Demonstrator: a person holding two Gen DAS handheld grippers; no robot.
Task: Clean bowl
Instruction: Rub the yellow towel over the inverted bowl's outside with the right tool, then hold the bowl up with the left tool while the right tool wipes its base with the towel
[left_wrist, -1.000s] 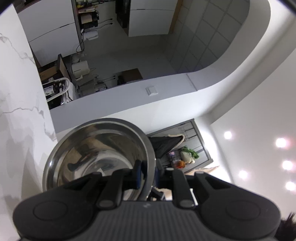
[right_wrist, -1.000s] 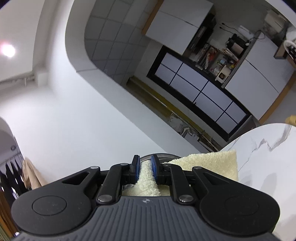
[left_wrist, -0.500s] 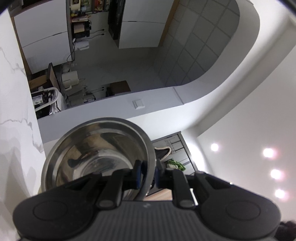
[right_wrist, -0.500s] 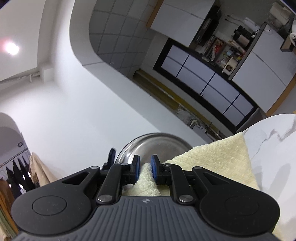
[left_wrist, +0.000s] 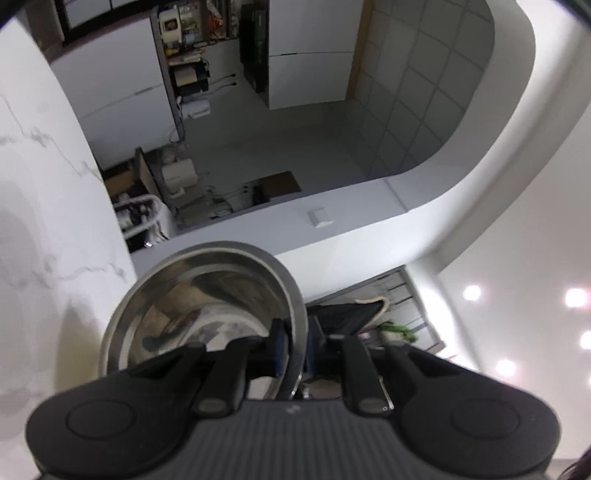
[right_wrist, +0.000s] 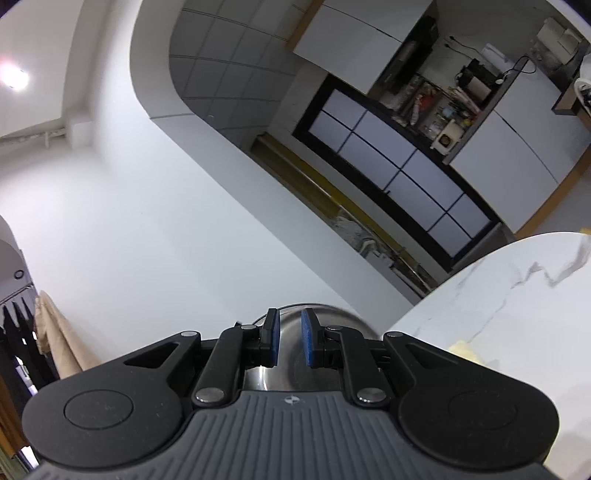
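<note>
One steel bowl (left_wrist: 207, 295), two claws (left_wrist: 295, 347) (right_wrist: 289, 341), one marble table (right_wrist: 517, 295), perhaps one yellow cloth (right_wrist: 463, 350).

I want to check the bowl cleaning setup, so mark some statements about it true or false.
1. The left gripper clamps the rim of the bowl. True.
2. The bowl is red plastic. False: it is shiny steel.
3. The bowl holds food. False: its inside shows only reflections.
4. A white marble-patterned table shows in both wrist views. True.
</note>
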